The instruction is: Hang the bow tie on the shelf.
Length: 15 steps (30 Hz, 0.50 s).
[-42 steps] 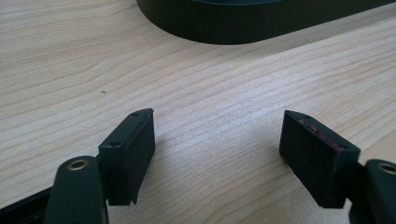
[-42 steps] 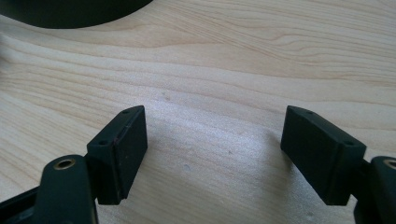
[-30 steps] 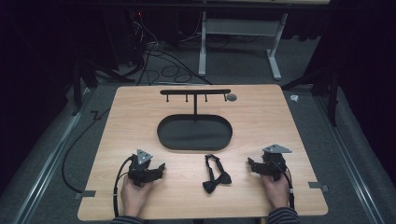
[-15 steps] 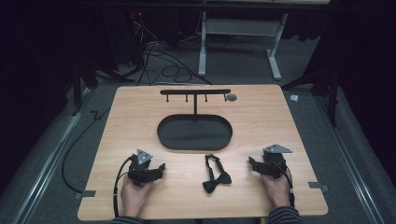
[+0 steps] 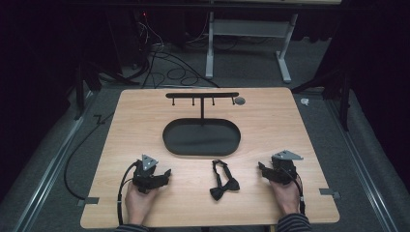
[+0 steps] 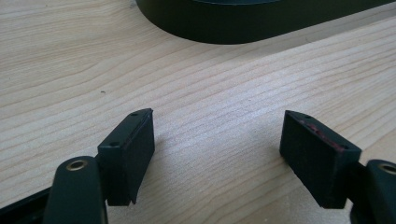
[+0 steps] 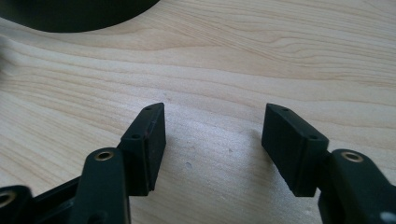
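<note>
**Right jaws narrowing over bare wood, bow tie untouched**

The wooden desk (image 5: 145,121) carries three things. Largest is the black stand: an oval tray (image 5: 201,138) with a thin post rising from its far edge to a hook bar (image 5: 202,95) running across. Nearer the person, just in front of the tray's rim and about midway between the two hands, lies the black bow tie (image 5: 223,181), its strap looped toward the tray and its bow toward the desk's near edge.

The left gripper (image 5: 163,176) rests on the desk well to the left of the bow tie, held in the left hand (image 5: 138,203); in the left gripper view its jaws stand wide apart with only wood grain between them. The right gripper (image 5: 263,169) sits at the other side, apart from the bow tie, in the right hand (image 5: 286,197).

What has changed is small: neither hand has shifted across the three high views, but the right jaws have just been closing. In the right gripper view they are still apart, with nothing between them but bare desk. That closing grips nothing, so it looks like a trial of the jaws rather than a pick. The work of taking up the bow tie, probably to hang it on the hook bar, has not yet begun.
</note>
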### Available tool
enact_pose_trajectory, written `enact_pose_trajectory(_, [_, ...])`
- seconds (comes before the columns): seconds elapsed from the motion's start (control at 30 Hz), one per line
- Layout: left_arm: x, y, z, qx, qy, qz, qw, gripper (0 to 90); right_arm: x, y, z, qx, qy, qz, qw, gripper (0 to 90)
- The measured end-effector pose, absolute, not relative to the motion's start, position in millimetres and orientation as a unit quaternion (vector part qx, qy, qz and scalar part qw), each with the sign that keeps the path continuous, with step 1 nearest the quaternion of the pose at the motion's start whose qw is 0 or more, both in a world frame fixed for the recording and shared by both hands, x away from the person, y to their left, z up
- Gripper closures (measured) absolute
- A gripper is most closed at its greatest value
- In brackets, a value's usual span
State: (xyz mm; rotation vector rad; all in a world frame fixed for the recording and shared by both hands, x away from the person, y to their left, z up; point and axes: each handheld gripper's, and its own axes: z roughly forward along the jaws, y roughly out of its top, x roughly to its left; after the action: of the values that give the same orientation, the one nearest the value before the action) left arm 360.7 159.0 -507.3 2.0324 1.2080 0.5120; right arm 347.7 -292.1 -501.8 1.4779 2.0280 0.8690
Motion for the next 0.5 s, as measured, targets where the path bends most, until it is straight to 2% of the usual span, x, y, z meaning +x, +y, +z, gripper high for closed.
enact_pose_trajectory(0.07, [361,159,-507,0.786,0.467,0.197,0.354,26.7,345,-293,-501,0.537,0.739,0.324,0.246,48.9])
enact_pose_trajectory(0.13, [361,159,-507,0.786,0.467,0.197,0.354,26.7,341,-294,-499,0.535,0.735,0.333,0.250,50.3])
enact_pose_trajectory(0.5, [361,159,-507,0.786,0.467,0.197,0.354,26.5,330,-290,-487,0.511,0.738,0.361,0.254,47.8])
